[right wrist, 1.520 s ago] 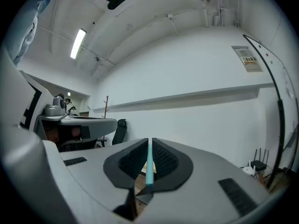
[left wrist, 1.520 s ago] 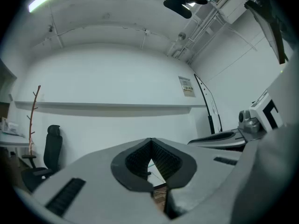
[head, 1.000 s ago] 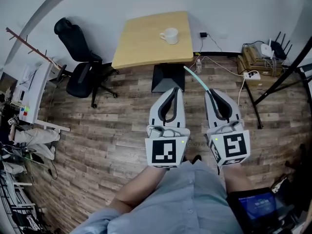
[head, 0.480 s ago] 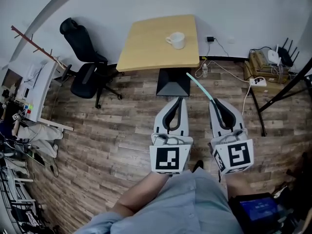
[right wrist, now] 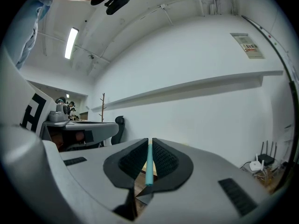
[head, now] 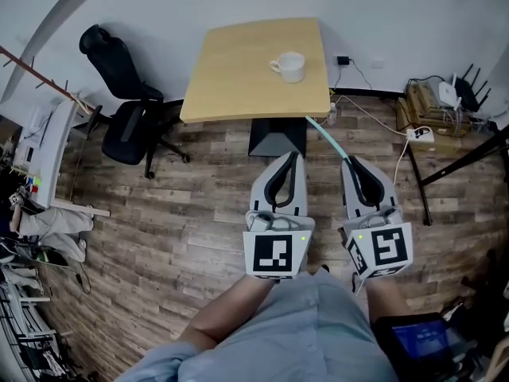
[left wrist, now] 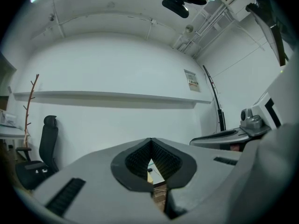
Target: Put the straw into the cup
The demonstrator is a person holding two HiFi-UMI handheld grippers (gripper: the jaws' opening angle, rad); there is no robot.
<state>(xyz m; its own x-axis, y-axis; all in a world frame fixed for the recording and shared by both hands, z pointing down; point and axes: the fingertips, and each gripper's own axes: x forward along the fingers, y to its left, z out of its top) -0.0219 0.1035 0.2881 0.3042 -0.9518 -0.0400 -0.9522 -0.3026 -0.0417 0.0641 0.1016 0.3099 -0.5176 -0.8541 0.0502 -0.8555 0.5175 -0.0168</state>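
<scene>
At the top centre of the head view, a white cup [head: 290, 66] stands on a pale wooden table [head: 238, 70], towards its right side, handle turned to the left. Below it, at mid-frame, the two grippers are held side by side over the plank floor [head: 175, 205], well short of the table's near edge. The right gripper [head: 351, 162] pinches a pale green straw [head: 326, 138] by its lower end; the straw slants up and left from the tips, its free end showing against the floor just below the table edge, well apart from the cup. In the right gripper view the straw [right wrist: 149, 164] runs straight up the middle of the frame, clamped between the two ribbed pads [right wrist: 133, 161] of that gripper [right wrist: 150, 146]. The left gripper [head: 293, 157] has its jaws pressed together at the tips, and the left gripper view shows this gripper [left wrist: 151, 146] with nothing between them, only a small gap behind the tips. A black chair [head: 119, 94] stands at the upper left, beside the table.
</scene>
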